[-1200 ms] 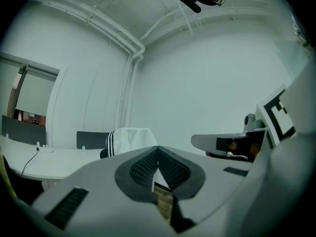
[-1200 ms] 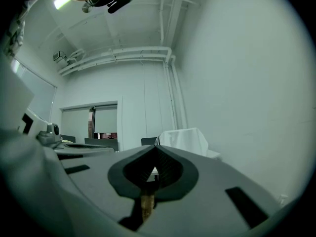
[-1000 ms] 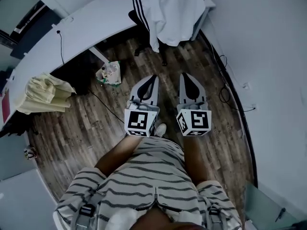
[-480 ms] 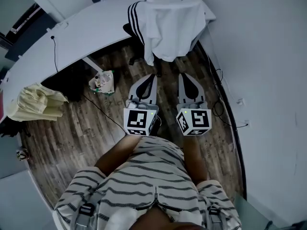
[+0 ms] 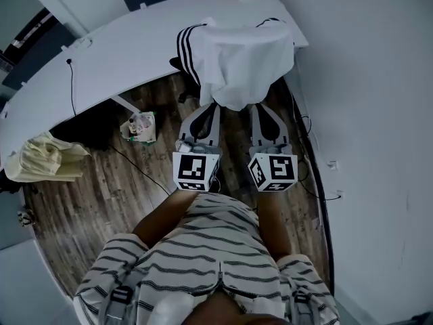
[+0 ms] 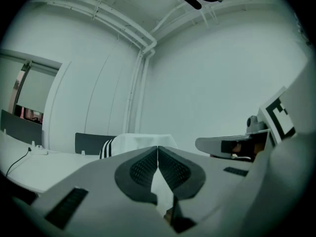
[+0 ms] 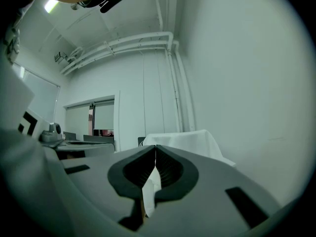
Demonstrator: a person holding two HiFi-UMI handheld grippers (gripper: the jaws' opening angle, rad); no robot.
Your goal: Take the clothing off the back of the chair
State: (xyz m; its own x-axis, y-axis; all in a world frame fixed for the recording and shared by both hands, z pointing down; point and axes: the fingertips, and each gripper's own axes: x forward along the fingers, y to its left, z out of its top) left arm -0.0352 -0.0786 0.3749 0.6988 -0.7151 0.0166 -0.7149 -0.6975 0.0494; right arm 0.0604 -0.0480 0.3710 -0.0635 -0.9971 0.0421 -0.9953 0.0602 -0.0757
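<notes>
A white garment (image 5: 243, 63) with black stripes on its sleeve hangs over the back of a chair at the desk, hiding most of the chair. My left gripper (image 5: 208, 108) and right gripper (image 5: 260, 108) are held side by side, pointing level at the garment, both shut and empty. In the head view their tips sit just short of the garment's lower hem. The left gripper view shows its shut jaws (image 6: 157, 149) with the garment (image 6: 140, 142) still ahead. In the right gripper view the garment (image 7: 185, 139) rises beyond the shut jaws (image 7: 155, 149).
A curved white desk (image 5: 101, 59) runs behind the chair, with a yellow cloth (image 5: 44, 158) on its left end. A small bin of rubbish (image 5: 139, 126) stands on the wooden floor under the desk. A white wall (image 5: 379, 114) with cables (image 5: 304, 154) along its foot lies close on the right.
The person has stepped forward with both grippers shut. The chair and garment have come much closer, from well ahead of the tips to just beyond them.
</notes>
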